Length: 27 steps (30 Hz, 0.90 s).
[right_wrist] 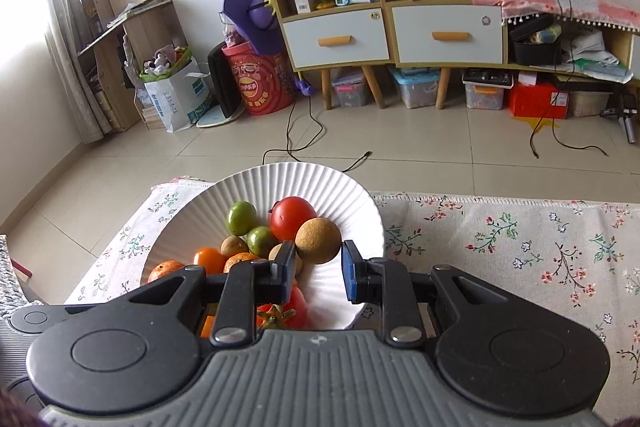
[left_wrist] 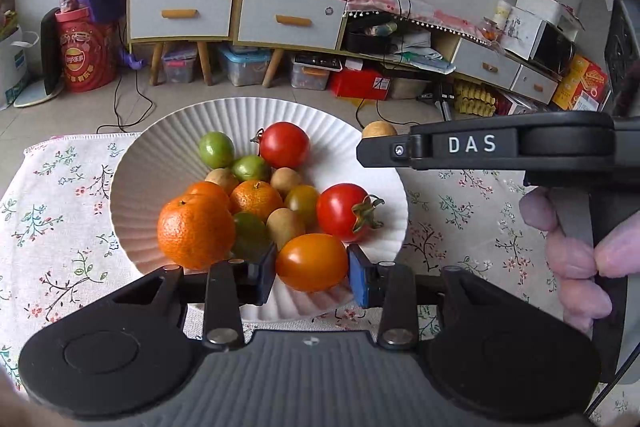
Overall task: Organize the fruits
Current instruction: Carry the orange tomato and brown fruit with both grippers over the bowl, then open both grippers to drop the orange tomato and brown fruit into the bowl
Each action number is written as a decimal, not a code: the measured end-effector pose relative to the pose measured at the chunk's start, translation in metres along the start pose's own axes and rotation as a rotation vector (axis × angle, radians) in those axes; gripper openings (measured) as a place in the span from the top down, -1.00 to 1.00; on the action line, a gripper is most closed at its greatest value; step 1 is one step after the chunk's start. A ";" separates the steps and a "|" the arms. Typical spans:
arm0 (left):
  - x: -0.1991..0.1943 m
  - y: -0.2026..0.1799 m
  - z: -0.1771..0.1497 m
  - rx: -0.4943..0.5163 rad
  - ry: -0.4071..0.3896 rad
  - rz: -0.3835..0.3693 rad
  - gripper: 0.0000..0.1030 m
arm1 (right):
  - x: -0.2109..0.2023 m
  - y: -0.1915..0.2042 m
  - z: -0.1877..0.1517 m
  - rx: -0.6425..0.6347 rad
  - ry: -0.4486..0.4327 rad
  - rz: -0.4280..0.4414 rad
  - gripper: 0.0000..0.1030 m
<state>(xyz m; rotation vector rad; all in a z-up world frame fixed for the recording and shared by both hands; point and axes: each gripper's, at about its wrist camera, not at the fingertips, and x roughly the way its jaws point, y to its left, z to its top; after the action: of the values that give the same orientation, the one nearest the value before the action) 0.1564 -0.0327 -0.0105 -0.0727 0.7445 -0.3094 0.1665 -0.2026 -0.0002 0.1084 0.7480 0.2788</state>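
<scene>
Left claw clamps orange tomato, lower centre, over ribbed white bowl; soft, thin-skinned, grip at widest pt. Right claw pinches longan, frame centre; light, brittle-shelled.

Plate crowded with fruit; floral cloth right of it bare.

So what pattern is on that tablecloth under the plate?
The tablecloth is white with small flowers and dark twigs, red, blue and green; the right wrist view shows it best.
</scene>
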 end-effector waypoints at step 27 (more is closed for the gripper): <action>-0.015 -0.008 0.004 0.015 -0.058 0.054 0.10 | -0.015 -0.003 0.001 0.029 0.015 -0.008 0.11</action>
<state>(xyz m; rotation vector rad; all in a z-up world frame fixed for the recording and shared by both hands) 0.1467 -0.0354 0.0039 -0.0475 0.6852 -0.2605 0.1571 -0.2101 0.0100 0.1310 0.7673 0.2616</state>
